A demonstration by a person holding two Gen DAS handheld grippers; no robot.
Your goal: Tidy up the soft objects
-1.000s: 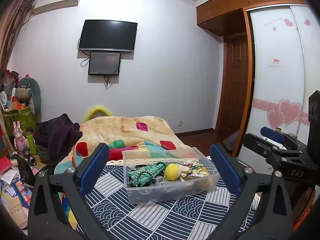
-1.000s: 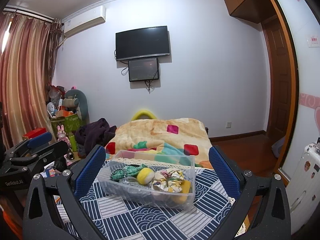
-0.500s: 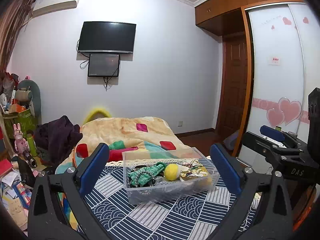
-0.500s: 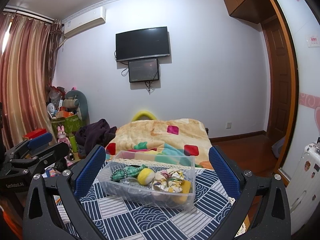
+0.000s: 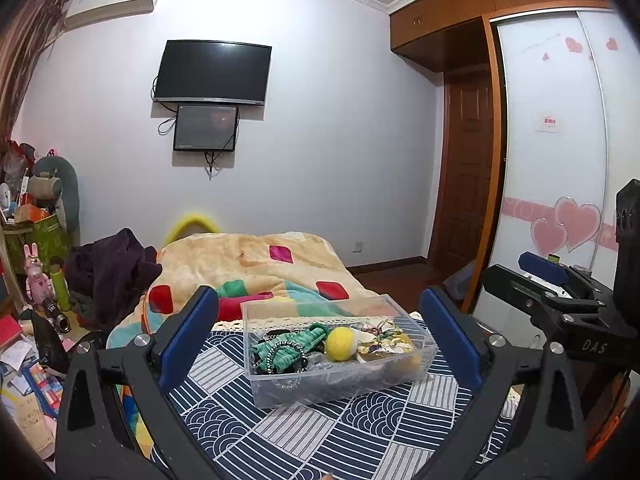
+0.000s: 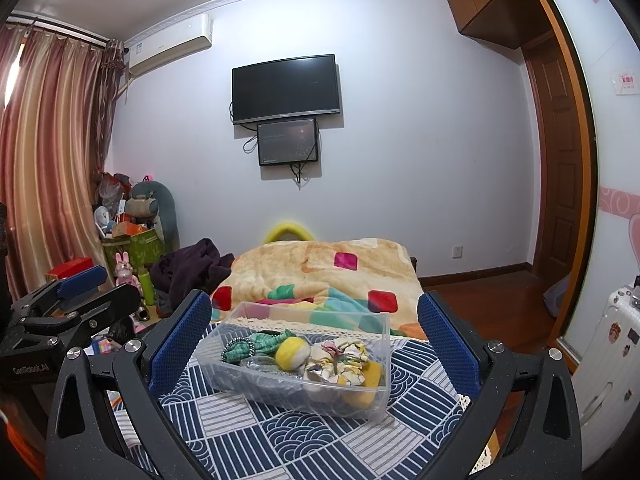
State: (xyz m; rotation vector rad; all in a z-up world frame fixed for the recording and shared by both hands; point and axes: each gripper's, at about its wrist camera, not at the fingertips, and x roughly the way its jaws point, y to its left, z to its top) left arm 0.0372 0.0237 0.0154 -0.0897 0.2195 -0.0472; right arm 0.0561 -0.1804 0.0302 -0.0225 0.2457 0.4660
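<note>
A clear plastic box (image 5: 280, 392) stands on a navy and white patterned cloth (image 5: 320, 440). It holds a green knitted item (image 5: 280, 348), a yellow ball (image 5: 339, 342), a floral fabric piece (image 5: 384, 340) and other soft things. The box also shows in the right wrist view (image 6: 372, 400), with the ball (image 6: 291, 354) and floral fabric (image 6: 340, 362). My left gripper (image 5: 316, 336) is open and empty, held short of the box. My right gripper (image 6: 314, 340) is open and empty, likewise short of it. Each gripper shows at the edge of the other's view.
A bed with a colourful blanket (image 5: 256, 260) lies behind the box. Dark clothes (image 5: 112, 268) and clutter (image 5: 32, 320) are at the left. A wardrobe (image 5: 560, 160) and a door (image 5: 464, 184) are at the right. A white suitcase (image 6: 608, 360) stands at the right.
The left wrist view has shifted very slightly; the right wrist view is almost unchanged. Both grippers stay open and the box has not moved.
</note>
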